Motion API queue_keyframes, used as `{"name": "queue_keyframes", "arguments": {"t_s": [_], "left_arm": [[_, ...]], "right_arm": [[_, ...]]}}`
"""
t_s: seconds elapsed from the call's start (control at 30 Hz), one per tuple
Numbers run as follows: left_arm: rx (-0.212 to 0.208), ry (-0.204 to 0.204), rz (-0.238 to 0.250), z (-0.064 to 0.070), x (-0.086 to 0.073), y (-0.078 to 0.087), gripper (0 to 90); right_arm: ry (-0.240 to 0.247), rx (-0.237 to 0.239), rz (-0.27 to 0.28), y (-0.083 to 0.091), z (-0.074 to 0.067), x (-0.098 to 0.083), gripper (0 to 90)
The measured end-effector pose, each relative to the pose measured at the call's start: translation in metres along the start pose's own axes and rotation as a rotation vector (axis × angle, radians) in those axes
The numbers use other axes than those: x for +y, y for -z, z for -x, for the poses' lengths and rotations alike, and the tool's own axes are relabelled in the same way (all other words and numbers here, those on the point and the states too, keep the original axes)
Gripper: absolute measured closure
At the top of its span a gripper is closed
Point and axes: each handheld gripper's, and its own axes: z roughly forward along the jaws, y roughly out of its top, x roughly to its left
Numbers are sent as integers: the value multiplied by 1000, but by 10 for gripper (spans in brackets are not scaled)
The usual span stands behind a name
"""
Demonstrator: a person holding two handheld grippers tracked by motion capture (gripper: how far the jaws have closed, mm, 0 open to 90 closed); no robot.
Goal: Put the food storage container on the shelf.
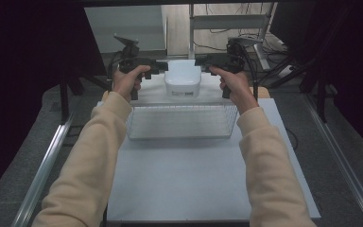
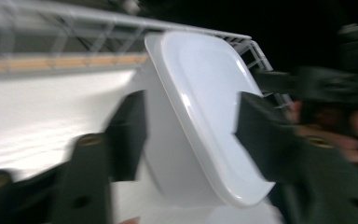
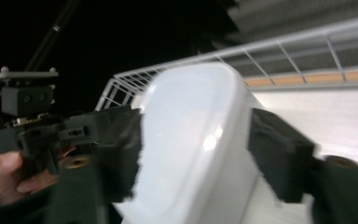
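Note:
A white plastic tub (image 1: 183, 79) with a label on its near side hangs tilted just above the far rim of a white wire basket (image 1: 179, 105). My left gripper (image 1: 159, 66) holds its left end and my right gripper (image 1: 202, 63) its right end. In the left gripper view, the black jaws stand on either side of the tub (image 2: 200, 102), with the left gripper (image 2: 191, 135) shut on it. In the right gripper view, the right gripper (image 3: 200, 154) clamps the tub (image 3: 186, 126) the same way. The basket's wire rim (image 3: 284, 49) runs behind.
The basket stands on a white tabletop (image 1: 194, 179) with open surface in front of it. Metal rails (image 1: 42, 170) run along both sides of the table. A metal frame (image 1: 227, 21), cables and a dark monitor (image 1: 293, 19) stand behind.

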Motion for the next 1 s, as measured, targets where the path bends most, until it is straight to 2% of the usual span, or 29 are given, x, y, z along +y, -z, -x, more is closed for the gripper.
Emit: {"name": "queue_keyframes", "arguments": {"t_s": [0.1, 0.13, 0.17, 0.2, 0.23, 0.33, 0.37, 0.47, 0.5, 0.63, 0.77, 0.8, 0.83, 0.87, 0.9, 1.0], "left_arm": [[71, -116, 31, 15, -13, 17, 287], [78, -136, 34, 19, -19, 21, 278], [78, -136, 34, 19, -19, 21, 270], [84, -162, 32, 22, -25, 26, 262], [83, -193, 41, 27, -39, 34, 261], [80, -243, 40, 29, -63, 46, 254], [77, -252, 43, 28, -72, 50, 251], [78, -284, 43, 25, -103, 62, 246], [80, -289, 45, 25, -112, 64, 245], [95, -312, 49, 16, -163, 70, 249], [107, -278, 54, 2, -204, 69, 259], [106, -273, 50, -2, -212, 69, 263], [106, -273, 50, -2, -212, 69, 263], [107, -268, 41, -6, -225, 69, 263], [110, -265, 36, -7, -230, 69, 265], [125, -279, -6, -10, -240, 65, 265]], "right_arm": [[111, 1, 24, 14, -10, -10, 253], [149, -7, 26, 19, -13, -14, 244], [149, -7, 26, 19, -13, -14, 244], [226, -14, 23, 28, -16, -26, 231], [265, -25, 21, 32, -16, -32, 224], [356, -53, 36, 46, -16, -52, 206], [396, -59, 44, 54, -15, -61, 204], [465, -86, 51, 70, -10, -84, 203], [476, -85, 47, 75, -8, -93, 202], [507, -89, 56, 93, 6, -129, 202], [519, -110, 52, 102, 27, -171, 202], [515, -111, 45, 103, 33, -180, 202], [510, -114, 34, 104, 38, -189, 202], [509, -116, 25, 104, 43, -195, 202], [508, -126, 9, 104, 49, -205, 202], [512, -148, -29, 101, 60, -223, 202]]}}
